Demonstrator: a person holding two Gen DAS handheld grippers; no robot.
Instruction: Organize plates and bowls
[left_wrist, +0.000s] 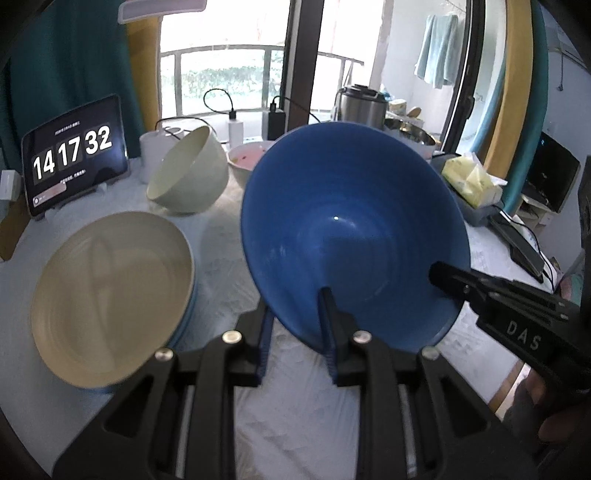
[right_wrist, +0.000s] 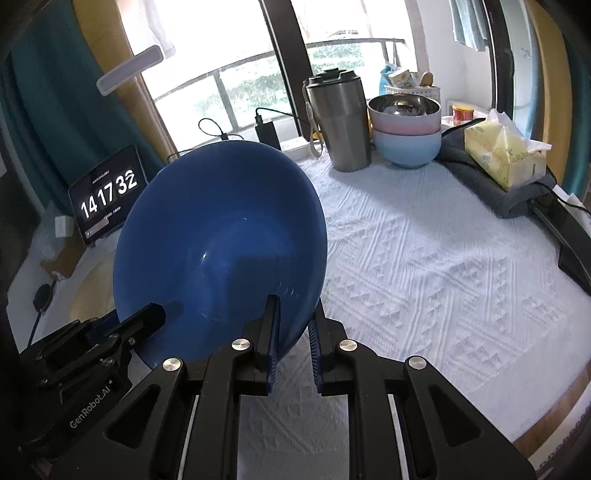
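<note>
Blue bowl (left_wrist: 351, 229) is tilted on edge, lifted off the white tablecloth (right_wrist: 424, 258), and I have both tools on it. My left gripper (left_wrist: 297, 325) is clamped on its lower rim, one finger inside, one outside; my right gripper (right_wrist: 295, 325) pinches the rim likewise from the other side. Left of it, a cream plate (left_wrist: 110, 295) lies on the cloth, with a cream bowl (left_wrist: 188, 170) tipped behind it.

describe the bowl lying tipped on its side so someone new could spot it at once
Start at the tablet showing a big clock at the table's far left. Just right of it, in front of a white mug, lies the cream bowl. It alone is tipped on its side, mouth facing left, and nobody holds it.
</note>
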